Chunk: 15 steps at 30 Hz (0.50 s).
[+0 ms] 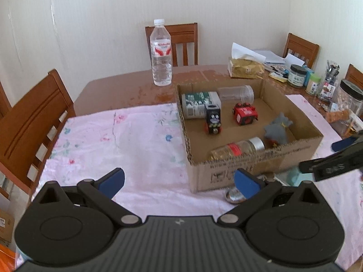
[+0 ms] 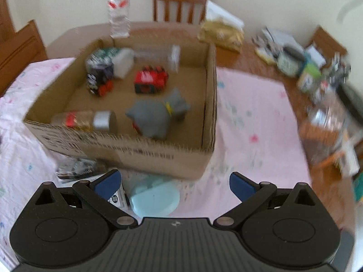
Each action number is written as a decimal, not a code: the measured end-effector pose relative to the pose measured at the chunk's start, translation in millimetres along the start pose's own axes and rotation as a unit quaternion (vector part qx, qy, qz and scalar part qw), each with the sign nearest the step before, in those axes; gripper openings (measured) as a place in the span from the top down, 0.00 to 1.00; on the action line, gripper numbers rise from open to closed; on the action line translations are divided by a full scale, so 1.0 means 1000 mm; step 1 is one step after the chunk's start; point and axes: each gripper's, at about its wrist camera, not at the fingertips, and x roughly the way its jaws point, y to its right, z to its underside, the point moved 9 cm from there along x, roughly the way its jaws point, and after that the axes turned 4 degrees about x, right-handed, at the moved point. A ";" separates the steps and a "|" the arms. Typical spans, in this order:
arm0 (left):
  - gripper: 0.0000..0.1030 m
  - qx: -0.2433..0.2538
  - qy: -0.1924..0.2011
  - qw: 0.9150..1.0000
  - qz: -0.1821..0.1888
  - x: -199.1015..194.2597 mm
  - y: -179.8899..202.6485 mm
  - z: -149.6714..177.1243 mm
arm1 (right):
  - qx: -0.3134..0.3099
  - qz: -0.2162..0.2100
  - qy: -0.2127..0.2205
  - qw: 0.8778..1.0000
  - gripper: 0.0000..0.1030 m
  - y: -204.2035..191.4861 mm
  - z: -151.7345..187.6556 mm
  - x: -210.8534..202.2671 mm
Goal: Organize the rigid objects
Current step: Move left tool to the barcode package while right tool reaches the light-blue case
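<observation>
both the left gripper (image 1: 180,181) and right gripper (image 2: 175,184) gape wide, empty, with the cardboard box (image 2: 145,151) of toys just ahead.

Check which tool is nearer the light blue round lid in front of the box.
Right, likely. The right tool hangs open just above the light blue lid, which lies between its fingers. The left tool is open over the pink cloth, left of the lid.

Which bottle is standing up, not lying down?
The water bottle with the white cap and red label. It stands upright on the bare table behind the cardboard box. The clear jar and spice jar lie sideways inside it.
</observation>
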 end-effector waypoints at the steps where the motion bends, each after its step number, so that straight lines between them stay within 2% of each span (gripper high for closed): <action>1: 0.01 0.000 -0.002 1.000 0.002 -0.001 0.000 0.003 | 0.011 0.003 -0.001 1.000 0.00 0.001 0.003 0.005; 8: 0.01 0.014 -0.008 1.000 0.009 -0.009 -0.001 0.017 | 0.059 0.039 -0.005 0.997 0.00 0.004 0.013 0.037; 15: 0.01 0.029 -0.020 0.999 0.019 -0.009 0.006 0.026 | 0.060 0.032 -0.011 0.998 0.00 0.009 0.019 0.039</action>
